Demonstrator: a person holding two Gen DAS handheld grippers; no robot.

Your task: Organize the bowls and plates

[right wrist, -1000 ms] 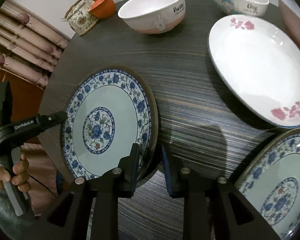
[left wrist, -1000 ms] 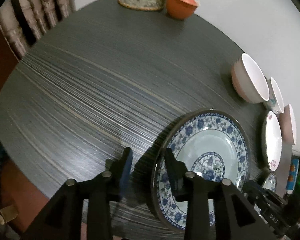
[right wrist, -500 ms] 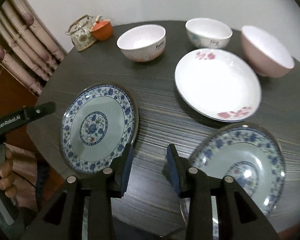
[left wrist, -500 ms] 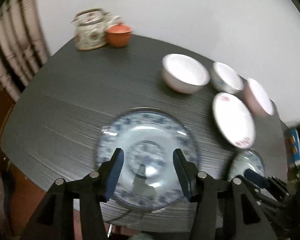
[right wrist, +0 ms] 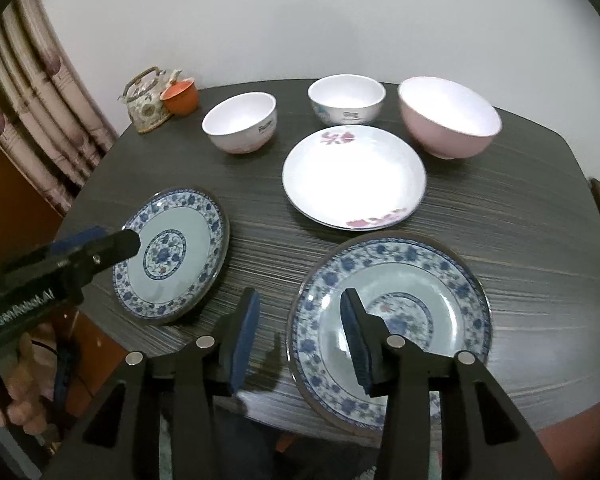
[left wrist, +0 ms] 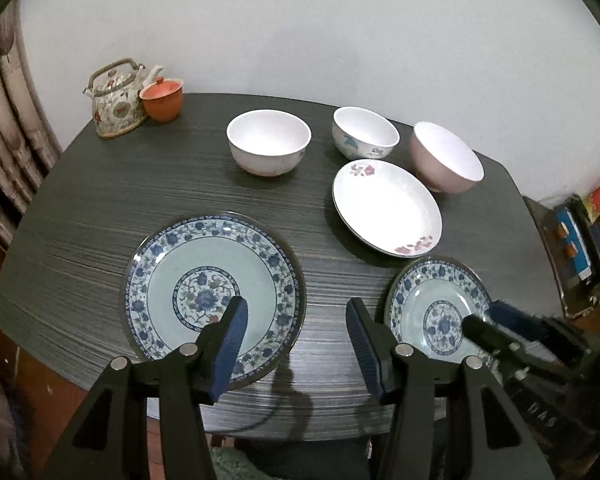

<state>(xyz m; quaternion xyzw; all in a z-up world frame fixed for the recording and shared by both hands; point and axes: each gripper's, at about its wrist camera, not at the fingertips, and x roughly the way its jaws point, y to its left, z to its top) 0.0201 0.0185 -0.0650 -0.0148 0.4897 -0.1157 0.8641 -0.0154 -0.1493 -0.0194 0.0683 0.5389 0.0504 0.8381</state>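
Left wrist view is showing me my left gripper (left wrist: 296,328) hanging above the near edge of the dark table (left wrist: 100,208), its jaws spread with nothing between them, having just been opening. Below its left finger the left blue-patterned plate (left wrist: 214,276) is lying flat on the table. The right blue-patterned plate (left wrist: 436,304) is sitting near the front right, partly covered by the tip of my right gripper (left wrist: 496,324).

Right wrist view is giving me the right gripper (right wrist: 300,320) from behind; its jaws are standing apart, empty, and have just been opening. The rim of the right blue-patterned plate (right wrist: 392,320) is lying beneath them.

Farther back I am seeing the white floral plate (right wrist: 354,176), and behind it three bowls in a row: the white bowl (right wrist: 240,122), the small printed bowl (right wrist: 346,98) and the pink bowl (right wrist: 448,116). In the far left corner a teapot (right wrist: 146,100) is touching an orange lidded cup (right wrist: 180,96).
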